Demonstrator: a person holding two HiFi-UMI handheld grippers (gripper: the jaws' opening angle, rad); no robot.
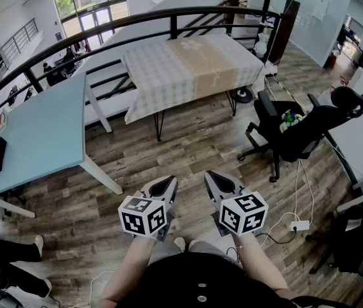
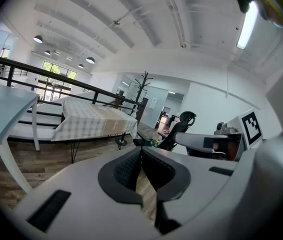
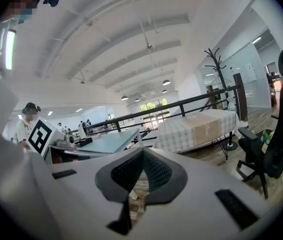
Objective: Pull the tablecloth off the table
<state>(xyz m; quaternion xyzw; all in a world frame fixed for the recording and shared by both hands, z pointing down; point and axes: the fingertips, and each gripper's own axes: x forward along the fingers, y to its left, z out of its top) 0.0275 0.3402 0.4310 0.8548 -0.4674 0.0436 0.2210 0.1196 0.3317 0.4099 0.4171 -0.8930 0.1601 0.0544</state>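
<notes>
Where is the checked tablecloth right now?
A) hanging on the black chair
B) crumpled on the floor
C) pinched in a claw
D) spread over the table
D: the tablecloth drapes over the table, and both the left claw and the right claw are shut on nothing.

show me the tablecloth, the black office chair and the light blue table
tablecloth (image 1: 188,69): head view, middle of its checked top
black office chair (image 1: 313,130): head view, on its backrest
light blue table (image 1: 40,133): head view, bare part of the tabletop
</notes>
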